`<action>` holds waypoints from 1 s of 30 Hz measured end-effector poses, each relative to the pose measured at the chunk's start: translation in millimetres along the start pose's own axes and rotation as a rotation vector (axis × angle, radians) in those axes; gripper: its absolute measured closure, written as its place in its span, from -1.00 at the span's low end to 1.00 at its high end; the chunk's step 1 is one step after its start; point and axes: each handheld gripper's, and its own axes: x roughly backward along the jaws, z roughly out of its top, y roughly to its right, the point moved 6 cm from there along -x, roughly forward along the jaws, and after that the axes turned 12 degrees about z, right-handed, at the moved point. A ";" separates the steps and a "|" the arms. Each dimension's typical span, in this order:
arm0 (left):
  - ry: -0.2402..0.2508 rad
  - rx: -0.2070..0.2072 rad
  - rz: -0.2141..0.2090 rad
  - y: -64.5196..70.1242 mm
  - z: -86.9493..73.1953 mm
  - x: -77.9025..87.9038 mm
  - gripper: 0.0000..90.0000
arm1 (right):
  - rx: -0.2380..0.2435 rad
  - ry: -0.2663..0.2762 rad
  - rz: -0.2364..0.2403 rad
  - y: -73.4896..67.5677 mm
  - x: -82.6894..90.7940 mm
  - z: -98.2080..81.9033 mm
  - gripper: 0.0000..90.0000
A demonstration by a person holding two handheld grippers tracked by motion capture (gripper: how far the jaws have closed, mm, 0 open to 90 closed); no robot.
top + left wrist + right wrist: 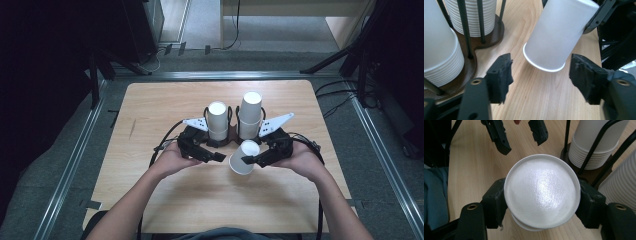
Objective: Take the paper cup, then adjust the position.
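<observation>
On the counter (150, 110), going left to right: the left hand-held gripper (220, 157) hangs released just left of the loose cup (244, 157), its jaws spread with nothing between them. In the left gripper view the cup's rim sits just beyond the pads, apart from both. The cup itself is tilted, mouth toward the left gripper and down toward the wood, clenched across its side by the right hand-held gripper (250, 160); the right gripper view looks onto its flat base (541, 191), one pad pressed at each side.

What could go wrong, as I judge it: the cup is thin paper, so a harder squeeze from the right could crease its wall or pop it out sideways. If the left gripper comes in before it is lined up with the rim, a pad could knock the cup askew or crush the lip. Both hands work just in front of the holder (231, 136), so a swing backward could strike its rods or tip a stack.

Count: one loose cup; two stacks, the left stack (217, 120) and the taller right stack (250, 114), whose cups are too many to tell; one holder; two grippers
</observation>
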 end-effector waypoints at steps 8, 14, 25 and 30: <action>0.006 0.001 0.008 -3.7 -5.3 2.6 -0.42 | -0.004 0.007 0.002 2.0 -8.4 -2.0 -0.24; -0.021 -0.025 0.032 -2.4 -9.0 -0.1 -0.62 | -0.016 0.035 0.021 3.4 -10.3 2.2 -0.24; 0.004 -0.044 0.029 2.7 -6.5 -5.6 -0.72 | -0.005 0.086 0.076 0.2 -19.7 18.0 -0.24; 0.003 -0.052 0.011 5.4 -6.4 -7.7 -0.72 | -0.003 0.086 0.081 -1.7 -22.4 20.9 -0.23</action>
